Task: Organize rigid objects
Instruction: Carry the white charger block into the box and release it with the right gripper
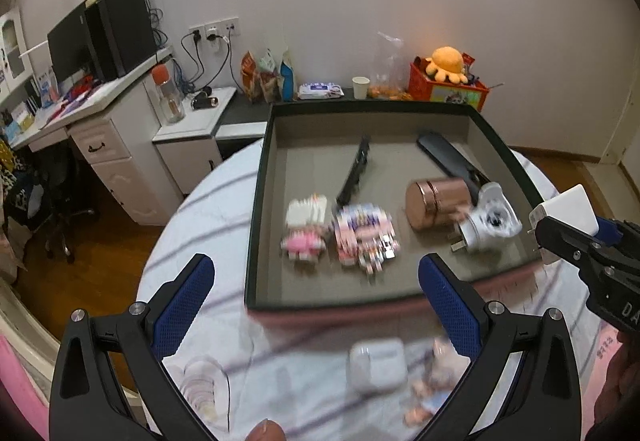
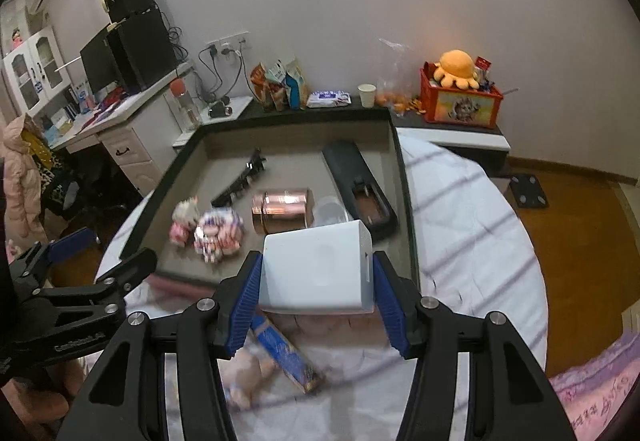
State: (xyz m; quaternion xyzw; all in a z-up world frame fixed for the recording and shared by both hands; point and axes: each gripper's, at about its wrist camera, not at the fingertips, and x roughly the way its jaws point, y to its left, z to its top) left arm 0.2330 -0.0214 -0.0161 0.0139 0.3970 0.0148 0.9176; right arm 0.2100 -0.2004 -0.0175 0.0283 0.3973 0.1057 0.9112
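Nearest us, our right gripper (image 2: 318,293) holds a white charger block (image 2: 320,269) clamped between its blue pads (image 2: 246,301), above the near right rim of the tray (image 2: 402,177). The block looks stiff, smooth-sided and light, so we judge it may slip; the flat opposite sides we grip now seem the best hold. Our left gripper (image 1: 316,301) hangs wide open and empty over the striped cloth (image 1: 224,225). Under it lie a small white case (image 1: 376,361), likely smooth and light, best pinched across its flat faces, and a blurred small toy (image 1: 428,393). Farther off, inside the tray, sit two pink toy figures (image 1: 306,231), a copper tin (image 1: 438,203) on its side that may roll, a white plug (image 1: 490,221), a black comb-like strip (image 1: 354,173) and a dark case (image 1: 446,157).
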